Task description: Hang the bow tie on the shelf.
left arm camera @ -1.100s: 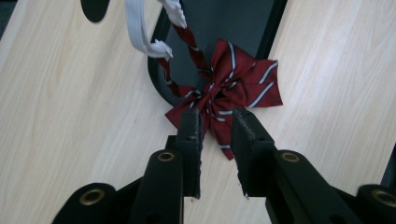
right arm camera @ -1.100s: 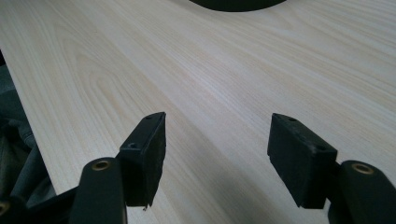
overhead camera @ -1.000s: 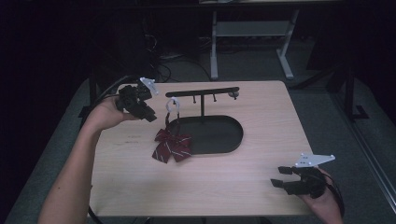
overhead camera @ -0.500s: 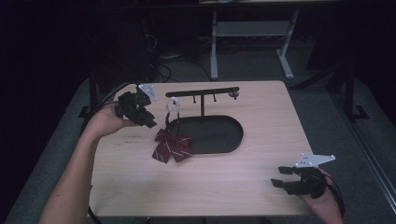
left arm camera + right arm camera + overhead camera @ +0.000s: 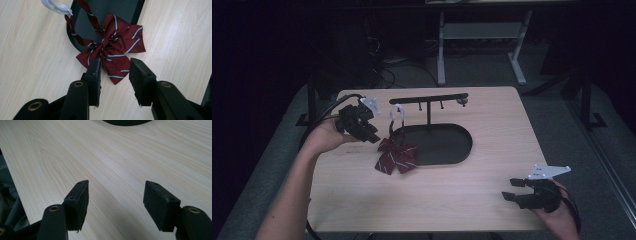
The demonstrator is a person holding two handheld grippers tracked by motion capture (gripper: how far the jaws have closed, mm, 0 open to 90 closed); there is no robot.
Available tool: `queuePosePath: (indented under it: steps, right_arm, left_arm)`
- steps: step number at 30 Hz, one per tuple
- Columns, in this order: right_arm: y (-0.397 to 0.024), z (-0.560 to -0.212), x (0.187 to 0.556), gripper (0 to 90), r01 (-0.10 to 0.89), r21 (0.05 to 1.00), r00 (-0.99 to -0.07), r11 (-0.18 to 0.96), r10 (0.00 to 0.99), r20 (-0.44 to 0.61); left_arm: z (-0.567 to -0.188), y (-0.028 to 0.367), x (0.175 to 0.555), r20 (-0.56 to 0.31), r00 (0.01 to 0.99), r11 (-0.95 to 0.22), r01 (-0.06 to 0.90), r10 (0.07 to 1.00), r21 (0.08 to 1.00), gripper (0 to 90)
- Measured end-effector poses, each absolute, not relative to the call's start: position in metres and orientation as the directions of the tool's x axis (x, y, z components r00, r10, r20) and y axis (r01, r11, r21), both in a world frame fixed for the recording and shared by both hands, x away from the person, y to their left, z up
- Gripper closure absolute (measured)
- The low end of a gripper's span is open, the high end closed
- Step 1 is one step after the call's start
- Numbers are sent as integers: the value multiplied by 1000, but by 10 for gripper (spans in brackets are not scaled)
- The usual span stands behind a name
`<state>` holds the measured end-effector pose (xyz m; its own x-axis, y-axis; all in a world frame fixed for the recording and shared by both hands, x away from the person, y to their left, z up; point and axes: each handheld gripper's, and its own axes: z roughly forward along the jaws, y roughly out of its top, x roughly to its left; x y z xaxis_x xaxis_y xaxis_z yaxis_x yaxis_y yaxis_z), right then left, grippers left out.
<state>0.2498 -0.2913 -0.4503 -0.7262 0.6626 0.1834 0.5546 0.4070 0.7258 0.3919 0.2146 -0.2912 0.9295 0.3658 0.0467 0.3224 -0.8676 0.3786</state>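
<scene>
We are backing the left gripper off the bow tie, jaws just opening, empty; it is hanging from the stand; right gripper jaws are gaping idle.

Bow tie overlapping stand base left end, on table.

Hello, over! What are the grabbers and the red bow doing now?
Left gripper open, jaws just widened, nothing pinched. Right gripper open over bare table. Red bow lies half on stand base, white loop on hook. Path clear.
</scene>
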Motion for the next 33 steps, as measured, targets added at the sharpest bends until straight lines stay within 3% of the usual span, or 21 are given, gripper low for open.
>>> queuePosePath:
  steps: [33]
  right_arm:
    - [-289,-451,249,366,559,721,-725,408,663,186]
  left_arm:
    - [-320,214,371,28,924,-841,333,380,426,444]
